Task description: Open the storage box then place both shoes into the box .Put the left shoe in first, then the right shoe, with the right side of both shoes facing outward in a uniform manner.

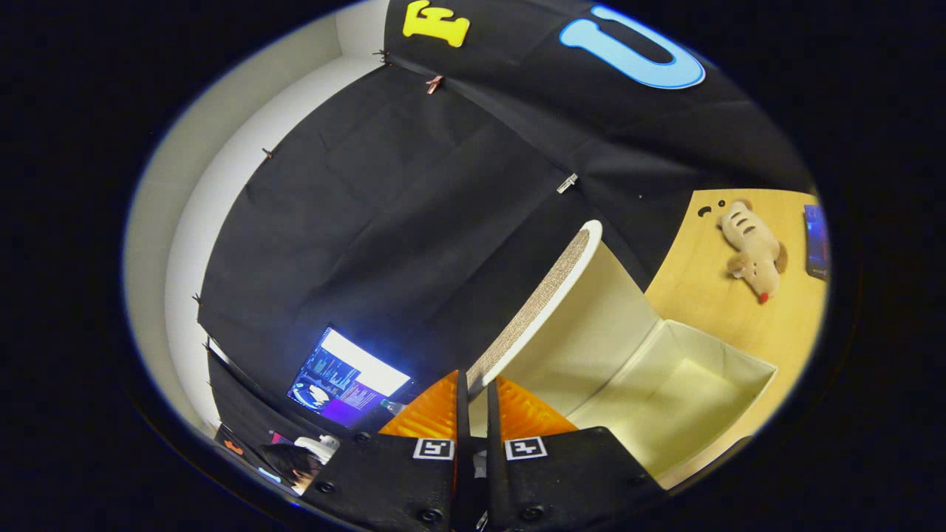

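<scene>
A cream fabric storage box (687,384) stands open on the wooden table, its inside bare. Its lid (550,307), woven on the outer face and cream inside, is swung up and leans away from the box. My gripper (477,386) is shut on the lid's edge, with both fingers pressing on it from either side. The whole view is tilted.
On the wooden table (691,284) beyond the box lies a beige plush toy (754,251), with a dark flat device (817,240) past it. A lit monitor (347,380) and a person's head (292,462) show behind the black booth wall's lower edge.
</scene>
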Demonstrator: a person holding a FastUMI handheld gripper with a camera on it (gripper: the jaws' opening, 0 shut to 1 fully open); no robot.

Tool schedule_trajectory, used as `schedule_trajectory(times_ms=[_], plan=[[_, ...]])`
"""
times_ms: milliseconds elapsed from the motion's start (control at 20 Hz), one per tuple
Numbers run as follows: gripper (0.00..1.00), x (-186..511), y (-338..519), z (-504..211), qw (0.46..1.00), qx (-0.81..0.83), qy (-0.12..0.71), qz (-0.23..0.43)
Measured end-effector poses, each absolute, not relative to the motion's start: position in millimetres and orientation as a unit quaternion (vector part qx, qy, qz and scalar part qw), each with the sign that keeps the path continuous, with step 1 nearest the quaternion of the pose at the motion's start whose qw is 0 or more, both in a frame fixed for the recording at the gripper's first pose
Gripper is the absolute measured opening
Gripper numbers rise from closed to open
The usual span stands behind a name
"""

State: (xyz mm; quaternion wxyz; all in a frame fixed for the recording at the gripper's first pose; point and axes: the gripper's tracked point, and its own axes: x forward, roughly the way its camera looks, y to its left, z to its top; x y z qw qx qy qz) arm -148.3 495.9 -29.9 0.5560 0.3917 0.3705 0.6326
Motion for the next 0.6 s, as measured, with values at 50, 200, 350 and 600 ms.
schedule_trajectory(times_ms=[50, 200, 350, 600], plan=[[0.12, -149, 506, -28, 0.556, 0.391, 0.373, 0.631], [0.12, -153, 529, -28, 0.556, 0.391, 0.385, 0.624], [0.18, -161, 541, -40, 0.572, 0.361, 0.389, 0.625], [0.69, -170, 541, -42, 0.577, 0.339, 0.388, 0.634]])
